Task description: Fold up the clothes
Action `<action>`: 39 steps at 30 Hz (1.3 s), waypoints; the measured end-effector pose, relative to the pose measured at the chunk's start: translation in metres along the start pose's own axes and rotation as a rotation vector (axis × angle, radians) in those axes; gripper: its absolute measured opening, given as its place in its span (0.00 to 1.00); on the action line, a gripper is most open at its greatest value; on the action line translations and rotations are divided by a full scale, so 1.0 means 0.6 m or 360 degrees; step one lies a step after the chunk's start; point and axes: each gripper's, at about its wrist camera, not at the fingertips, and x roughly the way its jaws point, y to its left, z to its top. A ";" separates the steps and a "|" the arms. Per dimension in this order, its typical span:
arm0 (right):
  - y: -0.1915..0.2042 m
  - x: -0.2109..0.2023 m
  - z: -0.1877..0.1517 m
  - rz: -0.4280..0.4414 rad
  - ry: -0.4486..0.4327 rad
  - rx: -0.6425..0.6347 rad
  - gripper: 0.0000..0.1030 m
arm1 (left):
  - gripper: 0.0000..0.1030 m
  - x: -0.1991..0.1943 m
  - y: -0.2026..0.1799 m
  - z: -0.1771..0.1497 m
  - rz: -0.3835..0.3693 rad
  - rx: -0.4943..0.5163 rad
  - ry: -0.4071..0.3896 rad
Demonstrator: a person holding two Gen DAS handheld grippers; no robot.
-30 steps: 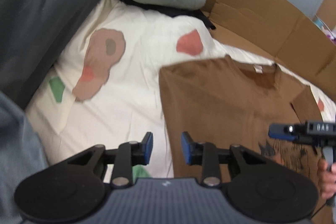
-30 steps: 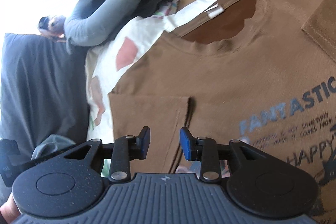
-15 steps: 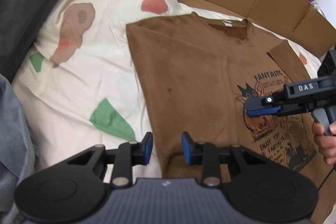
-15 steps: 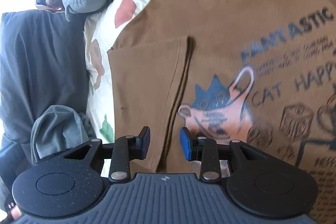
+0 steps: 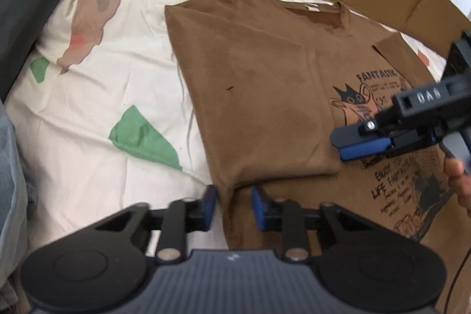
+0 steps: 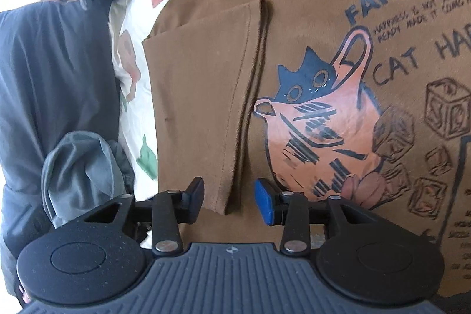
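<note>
Both tools dropped closer to my brown cotton cat-print T-shirt (image 5: 265,96), flat on the patterned bedsheet (image 5: 117,96). Left tool (image 5: 232,208) narrowing, spread astride its folded-sleeve corner; right tool (image 6: 228,200) widening over the sleeve hem. Soft, limp: pinch both layers.
</note>
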 end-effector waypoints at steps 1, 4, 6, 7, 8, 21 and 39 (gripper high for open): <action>0.001 0.003 0.000 0.0008 0.0003 0.0009 0.44 | 0.13 -0.001 0.002 -0.001 -0.0001 -0.0007 -0.0005; 0.011 0.012 -0.001 0.0026 0.0038 -0.0043 0.42 | 0.08 -0.005 0.012 -0.004 -0.0002 -0.0034 -0.0019; 0.018 0.018 -0.003 0.0001 0.0055 -0.0078 0.31 | 0.08 -0.008 0.019 -0.007 0.0003 -0.0059 -0.0041; 0.018 0.021 -0.004 0.0004 0.0064 -0.0077 0.27 | 0.07 -0.010 0.022 -0.009 0.0003 -0.0076 -0.0051; 0.018 0.024 -0.005 0.0005 0.0072 -0.0075 0.16 | 0.06 -0.012 0.026 -0.011 -0.0002 -0.0100 -0.0060; 0.009 0.031 -0.030 -0.0035 0.0108 -0.0061 0.04 | 0.00 -0.022 0.081 -0.040 -0.0055 -0.0417 -0.0038; 0.069 -0.037 0.027 -0.0166 -0.0108 -0.0548 0.30 | 0.04 -0.005 0.025 0.014 -0.0216 -0.0245 -0.0206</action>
